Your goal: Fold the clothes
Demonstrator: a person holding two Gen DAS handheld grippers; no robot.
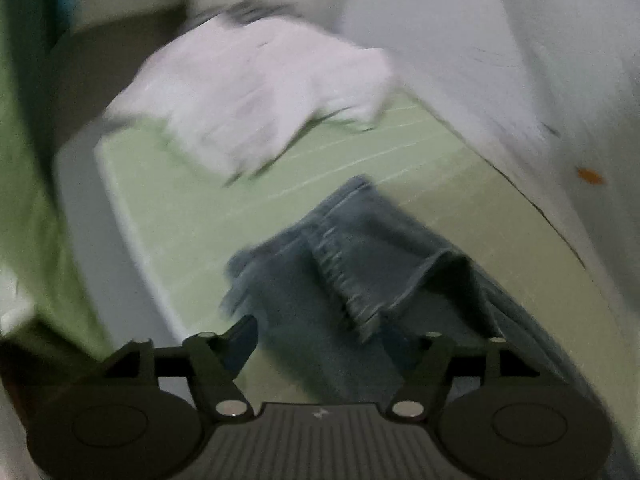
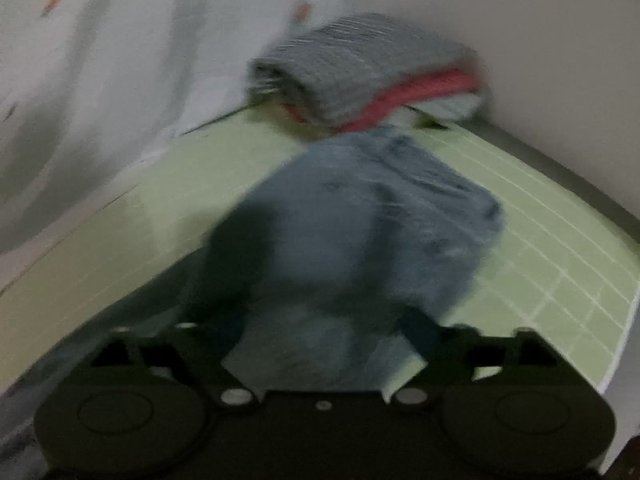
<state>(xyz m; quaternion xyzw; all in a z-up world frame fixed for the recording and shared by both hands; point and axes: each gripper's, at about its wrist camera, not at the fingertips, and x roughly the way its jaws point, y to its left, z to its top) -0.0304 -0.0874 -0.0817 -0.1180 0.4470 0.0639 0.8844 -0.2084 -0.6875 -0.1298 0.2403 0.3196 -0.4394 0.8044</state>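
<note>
A blue denim garment point(image 1: 360, 264) lies crumpled on the green grid mat point(image 1: 168, 208), with a frayed hem toward me. My left gripper point(image 1: 332, 336) is open just above its near edge, one finger point(image 1: 240, 336) at the left and the other over the cloth. In the right wrist view the same denim point(image 2: 360, 220) is bunched on the mat point(image 2: 540, 248). My right gripper point(image 2: 328, 332) hangs over its near end with fingers spread; the view is blurred and the fingertips point(image 2: 420, 332) are dark against the cloth.
A crumpled white garment point(image 1: 256, 92) lies at the far end of the mat. A stack of folded clothes, grey striped on red point(image 2: 368, 72), sits in the far corner. A white curtain with orange marks point(image 1: 540, 60) hangs along the mat's side.
</note>
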